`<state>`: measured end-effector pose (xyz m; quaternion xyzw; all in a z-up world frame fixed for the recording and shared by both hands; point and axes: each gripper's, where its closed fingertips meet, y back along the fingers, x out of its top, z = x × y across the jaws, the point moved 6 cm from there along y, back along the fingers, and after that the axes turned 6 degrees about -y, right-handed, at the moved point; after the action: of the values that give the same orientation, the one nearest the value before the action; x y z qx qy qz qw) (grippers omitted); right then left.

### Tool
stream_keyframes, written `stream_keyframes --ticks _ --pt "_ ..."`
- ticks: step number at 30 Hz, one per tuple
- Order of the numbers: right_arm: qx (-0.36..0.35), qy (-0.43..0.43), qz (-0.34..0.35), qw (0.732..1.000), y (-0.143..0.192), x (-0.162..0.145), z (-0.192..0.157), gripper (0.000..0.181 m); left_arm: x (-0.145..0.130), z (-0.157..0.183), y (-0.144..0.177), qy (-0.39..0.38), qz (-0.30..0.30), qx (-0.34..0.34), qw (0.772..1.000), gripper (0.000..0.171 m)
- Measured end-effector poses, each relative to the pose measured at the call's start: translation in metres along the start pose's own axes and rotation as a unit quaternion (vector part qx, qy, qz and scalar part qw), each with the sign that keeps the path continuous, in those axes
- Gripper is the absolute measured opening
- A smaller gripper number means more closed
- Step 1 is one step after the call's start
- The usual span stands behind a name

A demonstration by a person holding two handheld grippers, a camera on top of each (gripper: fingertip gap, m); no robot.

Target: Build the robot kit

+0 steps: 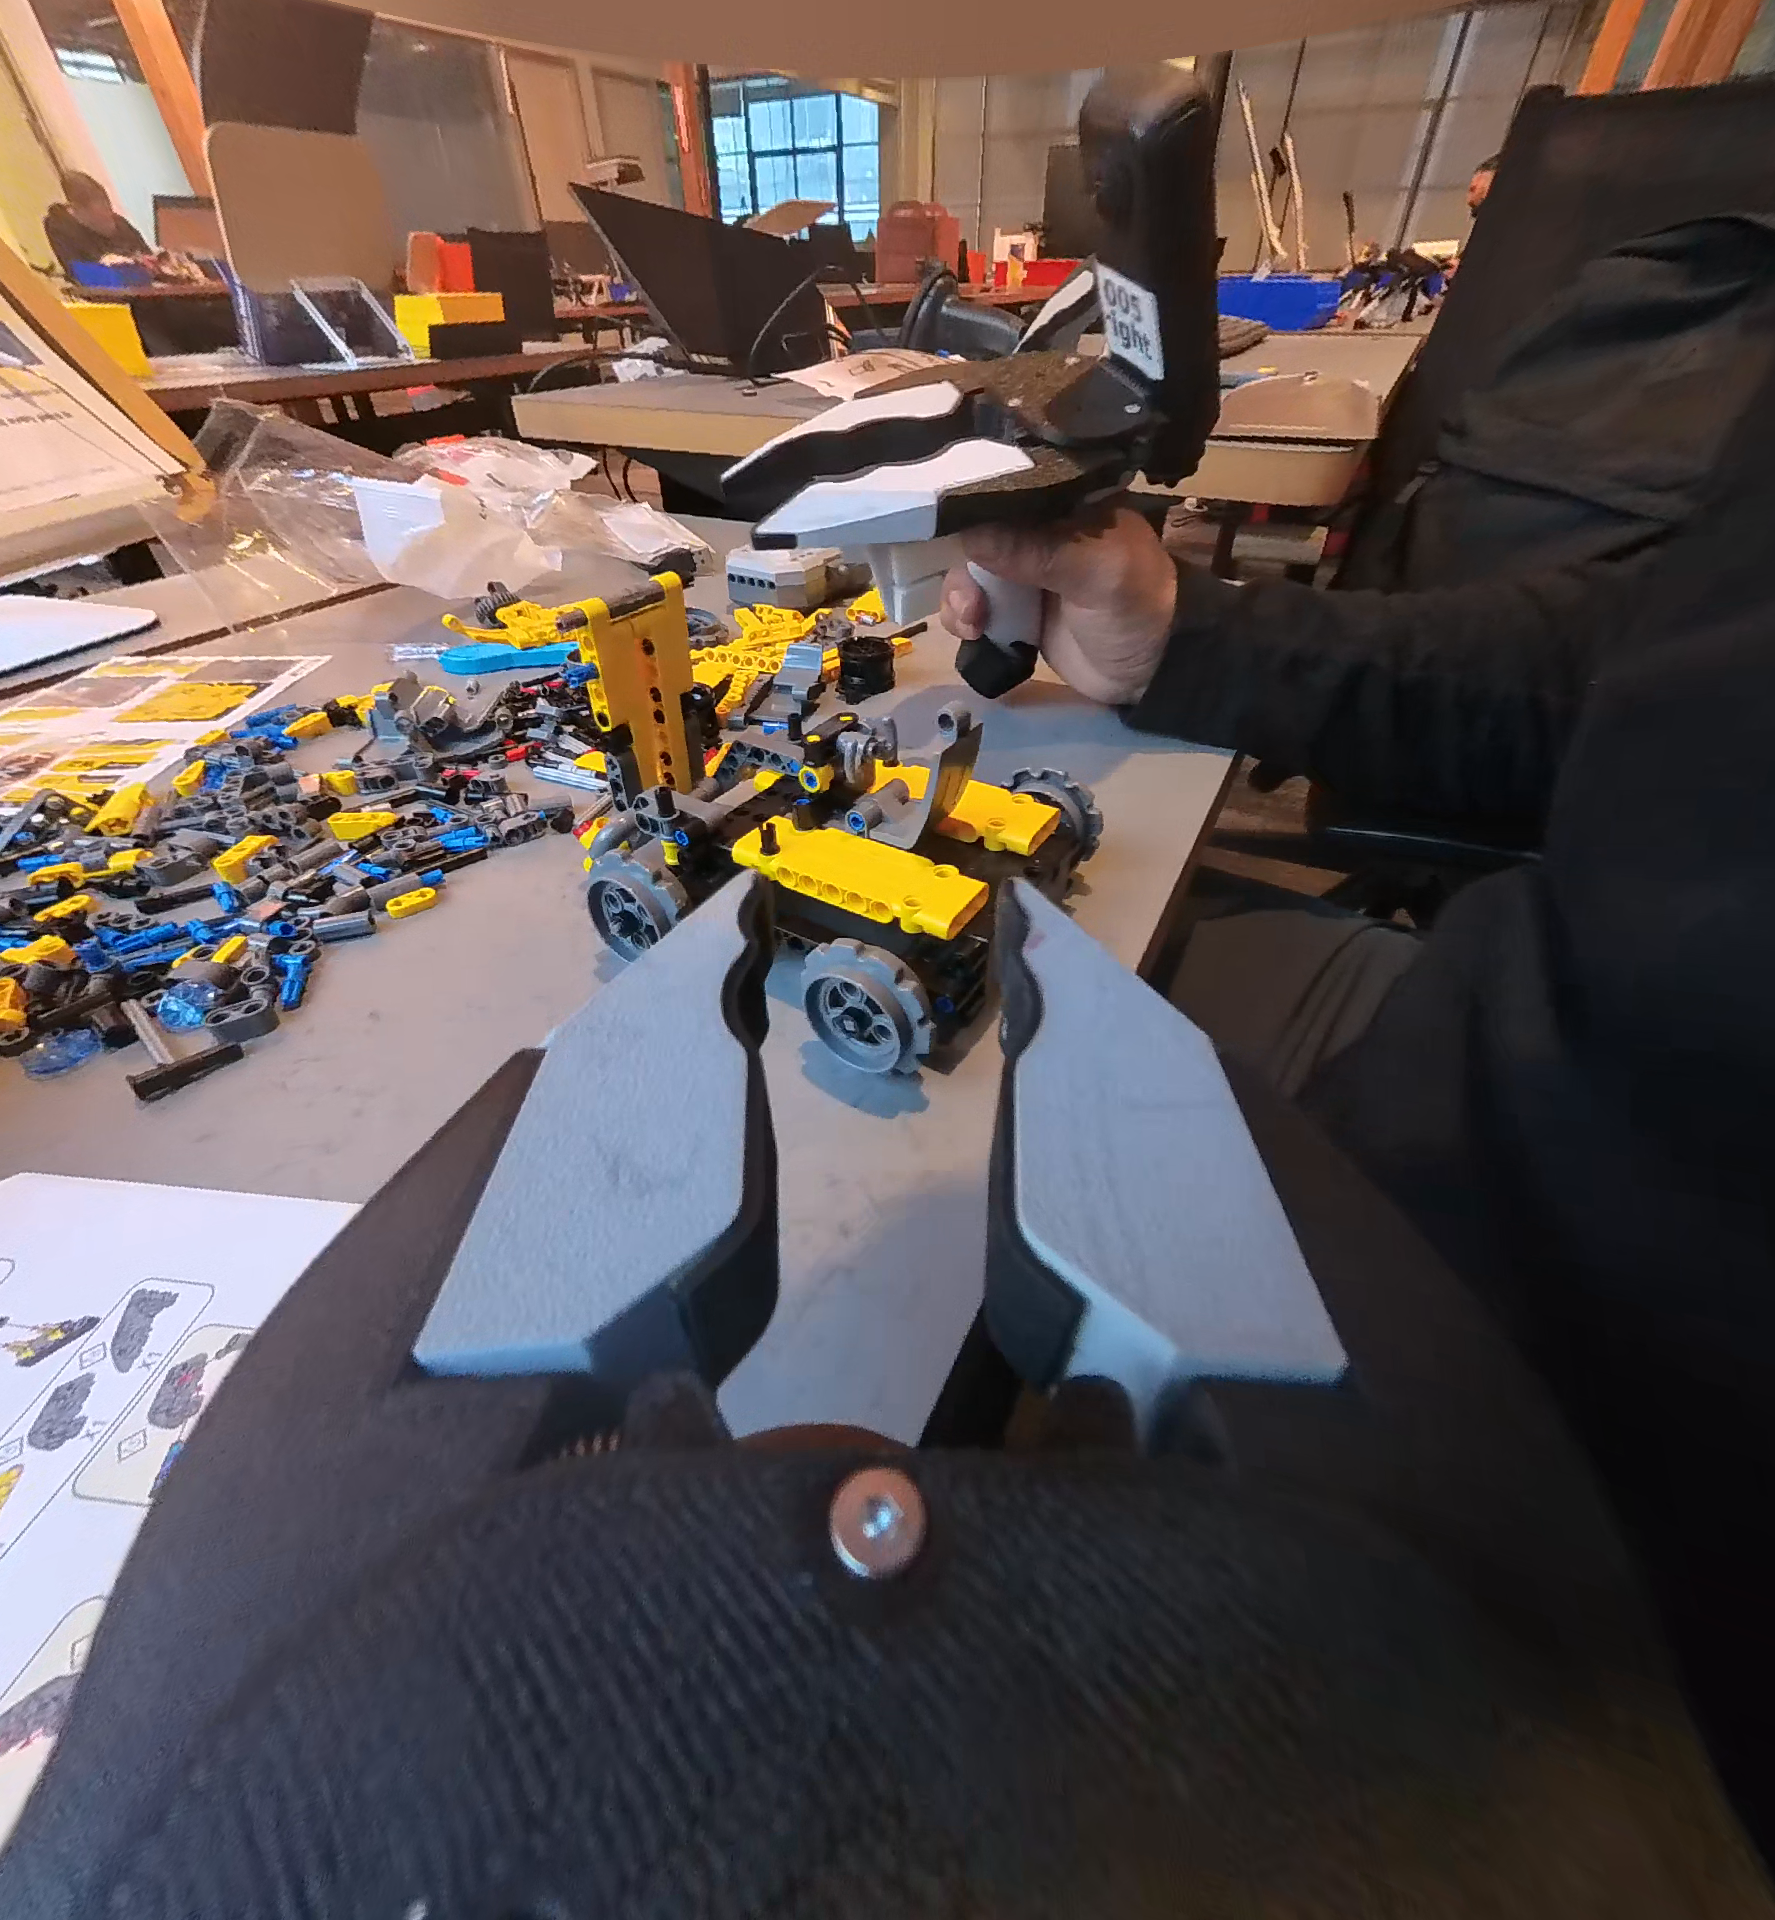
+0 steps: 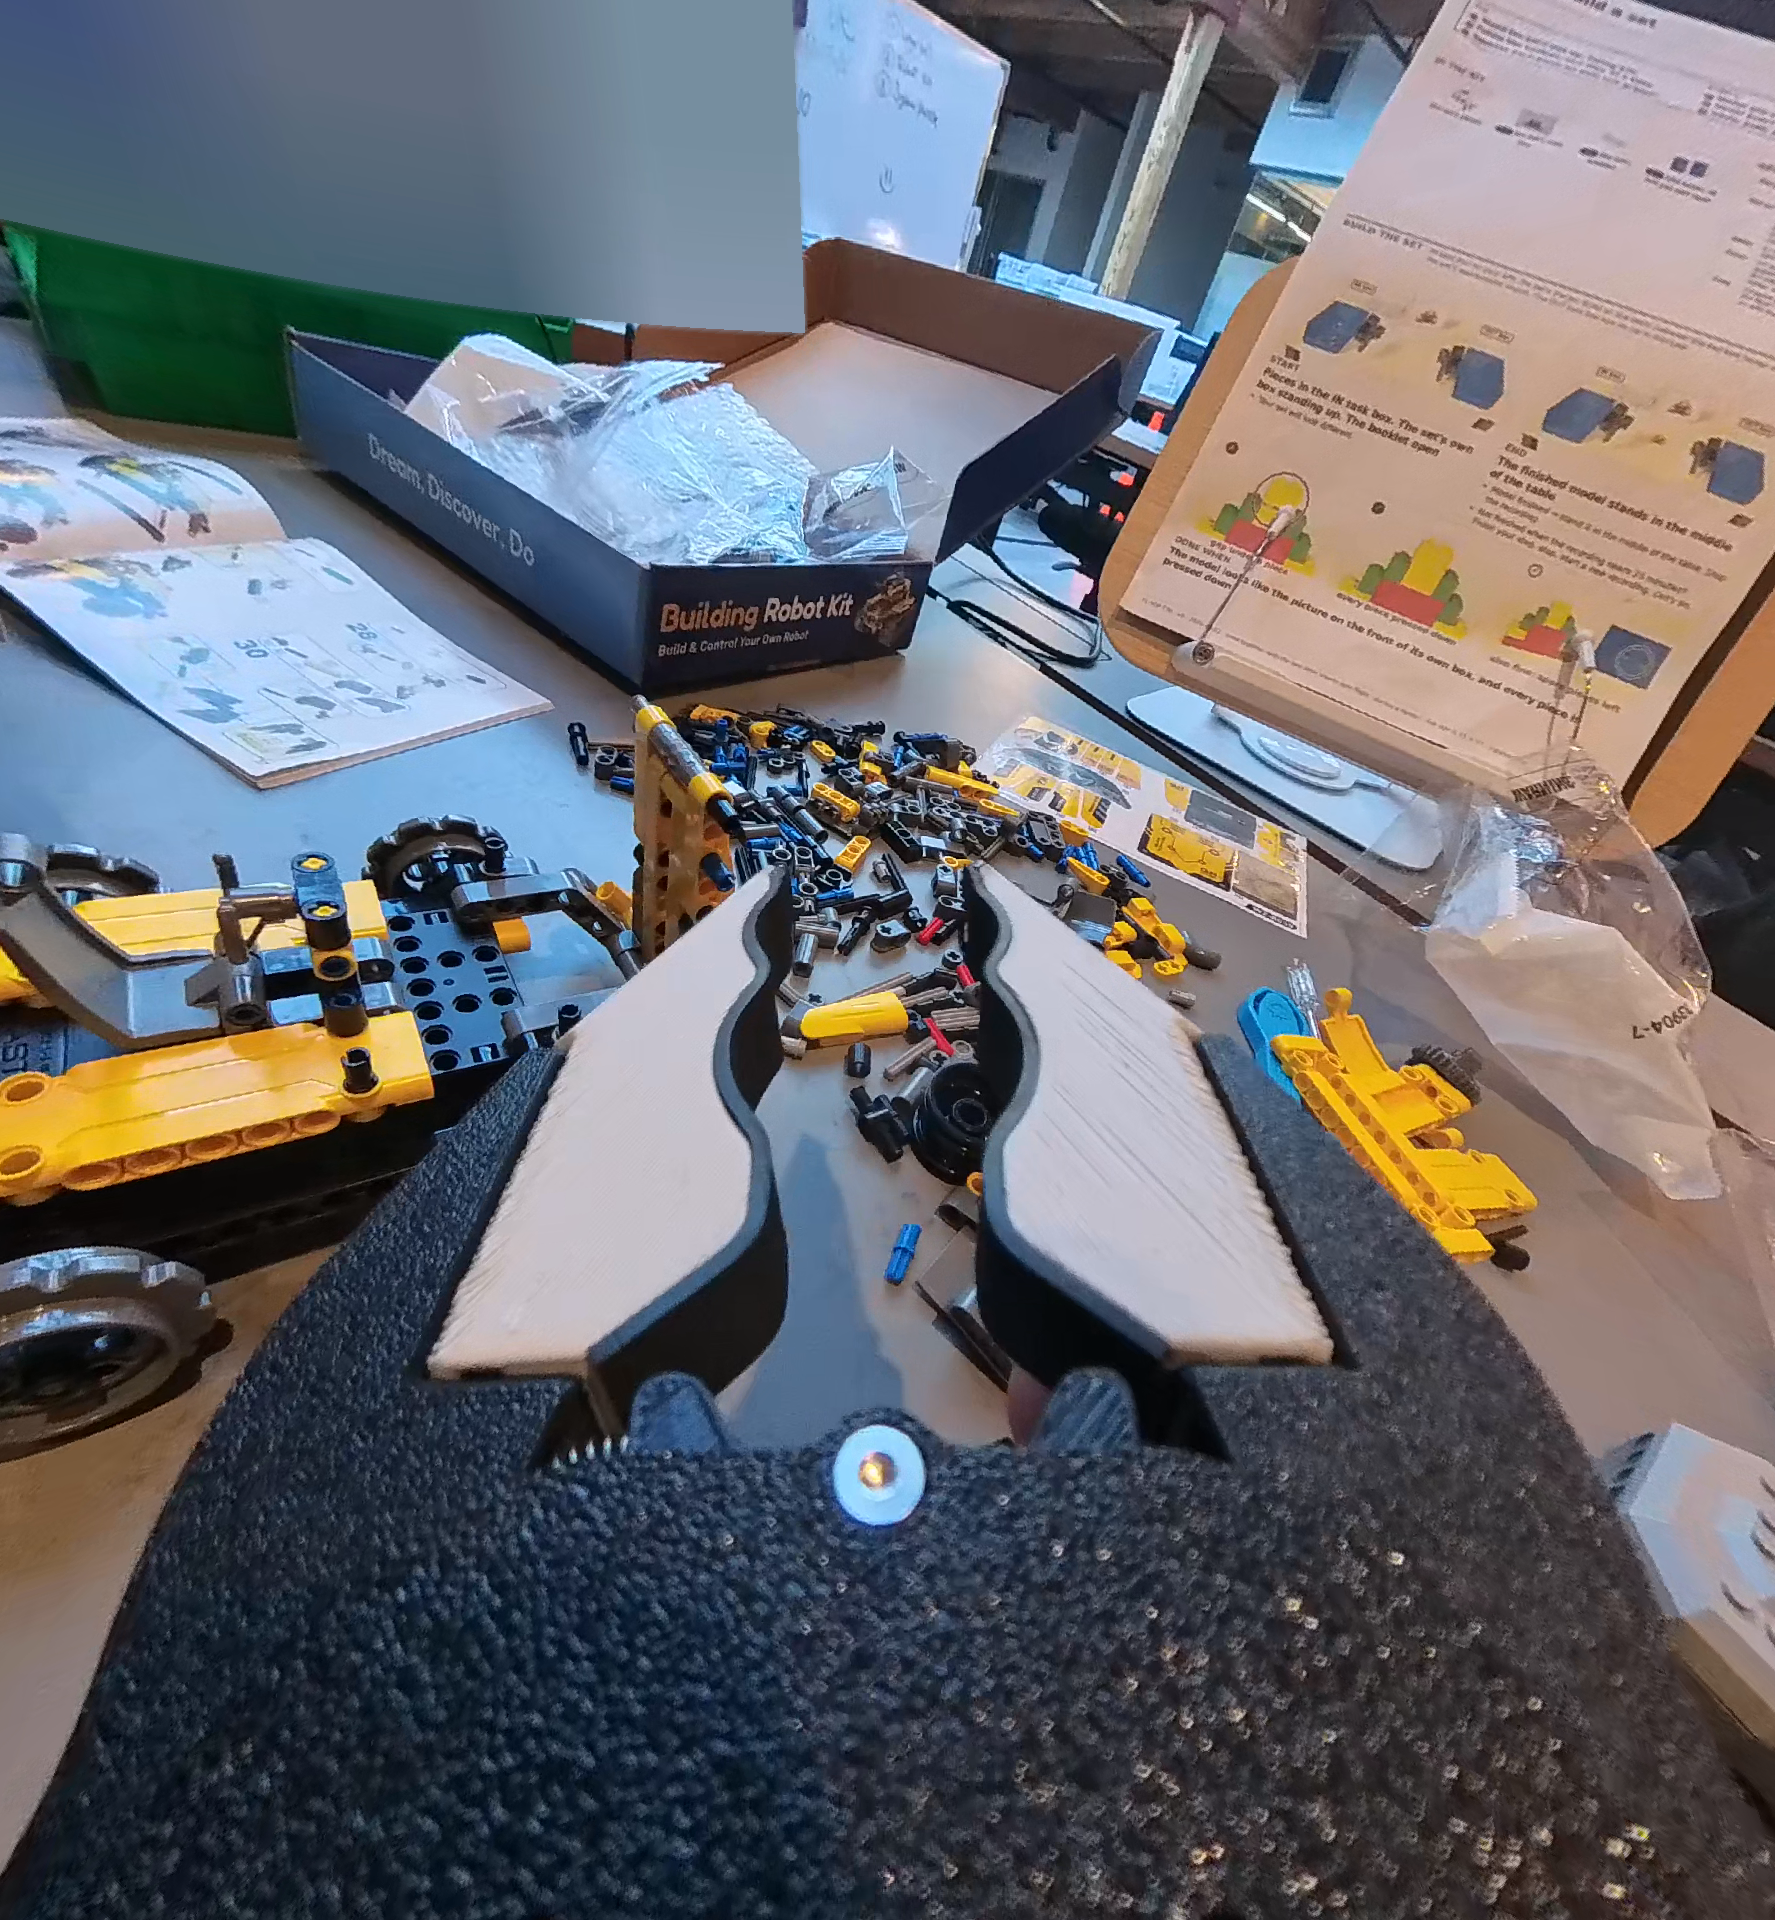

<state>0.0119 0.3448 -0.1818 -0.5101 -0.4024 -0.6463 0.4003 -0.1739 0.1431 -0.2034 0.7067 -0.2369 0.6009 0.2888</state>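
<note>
A half-built yellow and black wheeled model (image 1: 862, 883) stands on the grey table, with an upright yellow beam frame (image 1: 644, 686) at its far end. My left gripper (image 1: 883, 909) is open, with one fingertip on each side of the model's near end, above a grey wheel (image 1: 862, 1013); I cannot tell if they touch it. My right gripper (image 2: 875, 894) is open and empty, held above a pile of small loose parts (image 2: 893, 821). The model (image 2: 187, 1039) lies to its left. The right gripper also shows in the left wrist view (image 1: 748, 509), held by a hand.
An open kit box (image 2: 654, 603) with plastic bags stands behind the pile, beside an open instruction booklet (image 2: 239, 623). An instruction sheet on a stand (image 2: 1485, 416), a sticker sheet (image 2: 1174, 821), a yellow subassembly (image 2: 1402, 1132) and a grey block (image 2: 1745, 1590) are at right. The table edge (image 1: 1184, 883) runs close beside the model. Tip to tip, the grippers are about 20 centimeters apart. The left tips stand about 5 centimeters off the grey wheel (image 1: 862, 1013).
</note>
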Motion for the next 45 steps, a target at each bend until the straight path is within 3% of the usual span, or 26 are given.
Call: stream_keyframes --ticks 19,36,41,45 --pt "-0.017 -0.017 -0.015 1.000 0.001 -0.005 0.008 0.032 -0.002 0.009 -0.013 0.003 -0.015 -0.051 0.999 0.040" --pt "0.010 -0.029 -0.031 0.999 0.000 -0.006 0.003 0.031 -0.003 0.008 -0.013 0.010 -0.016 -0.053 0.998 0.039" --pt "0.112 -0.045 -0.068 0.990 0.008 -0.003 -0.015 0.029 -0.003 0.008 -0.013 0.010 -0.014 -0.051 0.999 0.039" --pt "0.259 -0.080 -0.137 0.953 0.034 -0.013 -0.040 0.030 -0.002 0.006 -0.012 0.017 -0.008 -0.052 0.998 0.039"
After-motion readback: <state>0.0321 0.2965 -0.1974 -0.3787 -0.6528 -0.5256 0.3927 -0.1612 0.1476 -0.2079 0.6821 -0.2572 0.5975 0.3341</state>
